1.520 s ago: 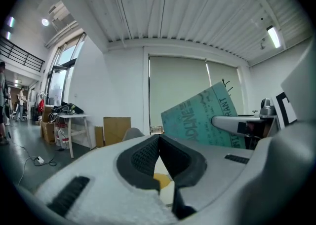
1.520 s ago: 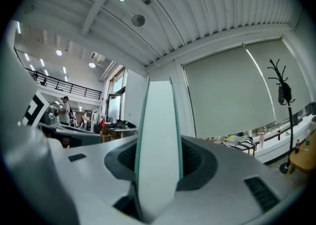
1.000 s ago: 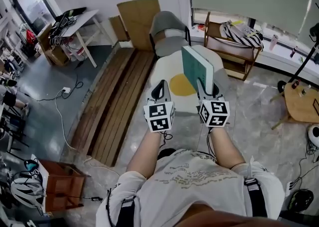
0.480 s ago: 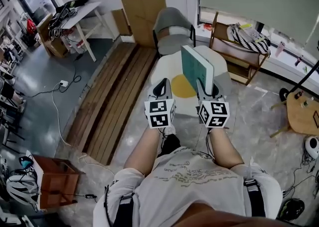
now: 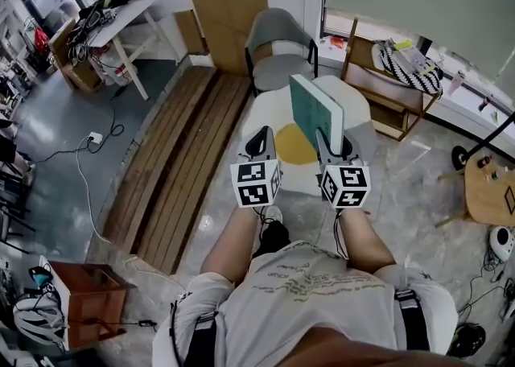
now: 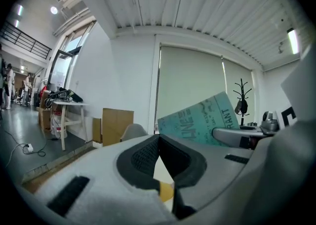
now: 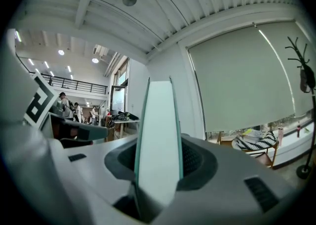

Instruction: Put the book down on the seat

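Both grippers had gone forward with me since the earlier frame. The seat [image 5: 269, 112] and the grey chair [image 5: 278, 39] behind it sat a little nearer, while the book [image 5: 316, 109] kept the same upright pose in its grip.

The right gripper [image 5: 334, 142] was clamped on the book's near edge. Its own view showed the pale page block standing between the pads and filling the gap. The book stood on edge above the right half of the seat, teal cover facing left, not yet touching anything. The left gripper [image 5: 260, 142] carried nothing, and its jaw tips met with only the seat's yellow patch showing beneath them.

As I judged it, the carry was almost done and the laying down was next. To do it well I would have lowered the right hand over the middle of the seat and rolled the wrist so one cover came flat to the cushion. I would have let go only once the book's weight rested there. Released upright, it would likely have toppled, perhaps off the rounded edge. The left gripper should have stayed clear, or steadied the free edge.
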{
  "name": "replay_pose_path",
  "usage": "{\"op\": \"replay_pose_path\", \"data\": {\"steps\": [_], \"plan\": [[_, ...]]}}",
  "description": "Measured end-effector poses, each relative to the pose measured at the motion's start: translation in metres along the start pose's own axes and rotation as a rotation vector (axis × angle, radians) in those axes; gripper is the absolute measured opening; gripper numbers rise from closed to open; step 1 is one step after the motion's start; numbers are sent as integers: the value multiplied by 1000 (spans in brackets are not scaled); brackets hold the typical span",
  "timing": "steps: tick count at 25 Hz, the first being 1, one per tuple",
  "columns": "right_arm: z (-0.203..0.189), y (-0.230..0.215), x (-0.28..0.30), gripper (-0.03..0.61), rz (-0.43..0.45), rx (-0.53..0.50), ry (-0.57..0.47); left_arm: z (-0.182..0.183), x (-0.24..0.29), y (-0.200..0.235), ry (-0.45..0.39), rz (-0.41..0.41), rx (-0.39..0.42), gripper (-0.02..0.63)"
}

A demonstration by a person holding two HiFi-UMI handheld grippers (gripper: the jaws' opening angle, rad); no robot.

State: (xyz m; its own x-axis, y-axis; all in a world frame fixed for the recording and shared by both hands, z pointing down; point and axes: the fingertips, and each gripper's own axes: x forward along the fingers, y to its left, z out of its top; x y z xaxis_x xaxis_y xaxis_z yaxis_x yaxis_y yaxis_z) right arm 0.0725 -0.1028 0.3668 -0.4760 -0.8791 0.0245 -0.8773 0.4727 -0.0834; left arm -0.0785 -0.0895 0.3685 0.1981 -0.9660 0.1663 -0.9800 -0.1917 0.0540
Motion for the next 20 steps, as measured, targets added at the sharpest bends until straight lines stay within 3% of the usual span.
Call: {"op": "replay_pose_path", "data": {"steps": [8, 20], "plan": [[0, -8, 54, 169, 9, -4, 30, -2, 43, 30, 37, 5, -37, 20], [22, -10, 161, 169, -2, -8, 17, 31, 129, 94, 51, -28, 4, 20]]}}
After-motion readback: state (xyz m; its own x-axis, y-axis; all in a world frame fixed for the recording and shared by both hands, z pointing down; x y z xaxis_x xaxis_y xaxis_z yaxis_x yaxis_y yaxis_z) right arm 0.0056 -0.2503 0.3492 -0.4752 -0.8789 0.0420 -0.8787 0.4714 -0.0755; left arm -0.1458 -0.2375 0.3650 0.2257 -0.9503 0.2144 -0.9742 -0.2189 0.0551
